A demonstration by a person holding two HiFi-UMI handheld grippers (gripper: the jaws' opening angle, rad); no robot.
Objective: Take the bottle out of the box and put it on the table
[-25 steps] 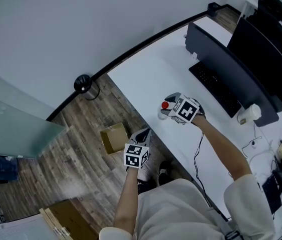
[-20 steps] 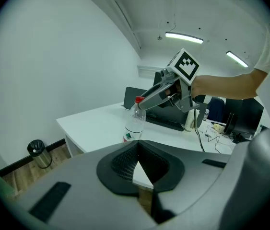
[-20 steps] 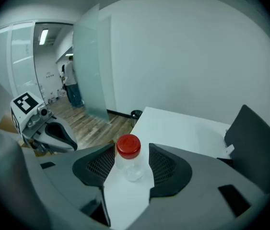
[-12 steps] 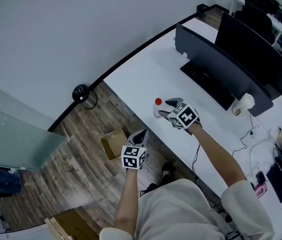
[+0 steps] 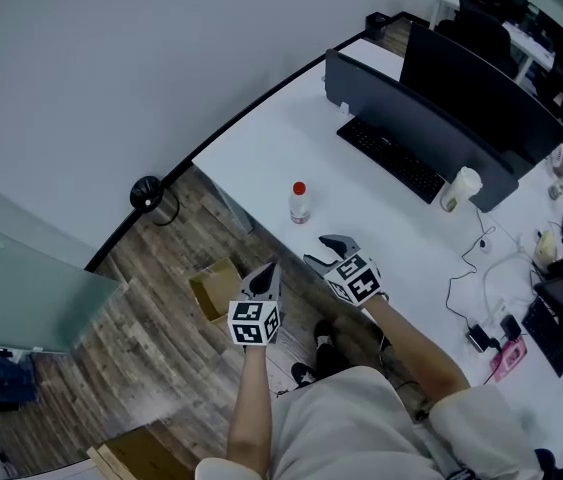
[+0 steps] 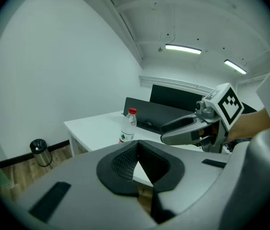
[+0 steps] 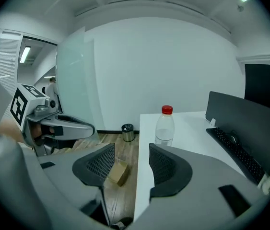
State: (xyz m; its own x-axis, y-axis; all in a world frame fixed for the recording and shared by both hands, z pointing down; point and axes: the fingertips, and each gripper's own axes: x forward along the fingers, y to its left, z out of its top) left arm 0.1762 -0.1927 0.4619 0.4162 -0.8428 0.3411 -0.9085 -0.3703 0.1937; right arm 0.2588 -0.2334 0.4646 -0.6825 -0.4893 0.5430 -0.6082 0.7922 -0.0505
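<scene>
A clear bottle (image 5: pixel 299 204) with a red cap stands upright on the white table (image 5: pixel 261 148), close to its near edge. My right gripper (image 5: pixel 322 251) hovers over the table edge, nearer to me than the bottle and apart from it, open and empty. In the right gripper view the bottle (image 7: pixel 164 126) stands beyond the open gripper (image 7: pixel 131 164). The small cardboard box (image 5: pixel 213 288) lies open on the wooden floor beside the table. My left gripper (image 5: pixel 264 276) hangs over the floor just right of the box, shut on nothing. The left gripper view also shows the bottle (image 6: pixel 128 126).
A dark monitor (image 5: pixel 411 118) and keyboard (image 5: pixel 391 158) sit further along the table, with a paper cup (image 5: pixel 458 189) and cables (image 5: pixel 491 268) beyond. A black waste bin (image 5: pixel 147 194) stands by the wall. A glass partition (image 5: pixel 21 288) is at left.
My right gripper has let go of the bottle and drawn back toward me, leaving it standing alone on the table. My left gripper has risen a little near the box.
</scene>
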